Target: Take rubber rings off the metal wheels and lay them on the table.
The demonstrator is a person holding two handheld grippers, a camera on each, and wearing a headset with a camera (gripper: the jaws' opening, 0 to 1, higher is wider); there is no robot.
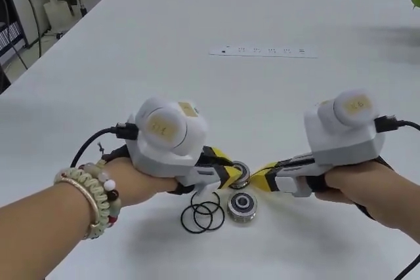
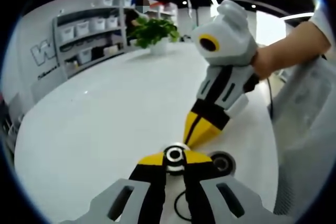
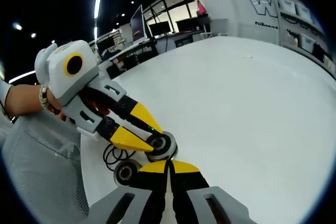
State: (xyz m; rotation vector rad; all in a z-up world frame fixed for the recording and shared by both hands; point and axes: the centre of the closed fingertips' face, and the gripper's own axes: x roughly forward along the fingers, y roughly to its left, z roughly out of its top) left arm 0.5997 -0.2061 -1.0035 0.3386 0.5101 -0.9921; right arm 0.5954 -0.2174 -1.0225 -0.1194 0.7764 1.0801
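Loose rings [image 1: 203, 216]: a small overlapping cluster of thin black loops lying flat on the counter [image 1: 197, 63], near the person, just left of the second wheel [image 1: 242, 206], which lies flat beside them. They are probably light, floppy and stretchy, and should grip more than slip, so they are unlikely to roll away once dropped. The held wheel [image 1: 239, 172] sits just behind those two, clamped between the jaws of the left claw [image 1: 230, 172]. The left gripper view shows the yellow tips on either side of it, with the hub facing the camera. Its rim reads dark in the right gripper view, so rubber is likely seated on it, though that is not certain at this size. The wheels look like solid metal with a bearing centre: rigid, dense for their size and smooth, so they could twist in a flat-jaw pinch if pulled off-axis. The left claw's hold looks right, squeezing across the wheel and leaving the rim free. The right claw [image 3: 169, 167] has its jaws pressed together, with the tip at the held wheel's edge on the side opposite the left claw. Whether it has a bit of rubber nipped can't be told. The best place to take the ring is one spot on its outer edge: pinch a fold, lift it over the lip and peel it round. Rubber under stretch may snap back or flick away.
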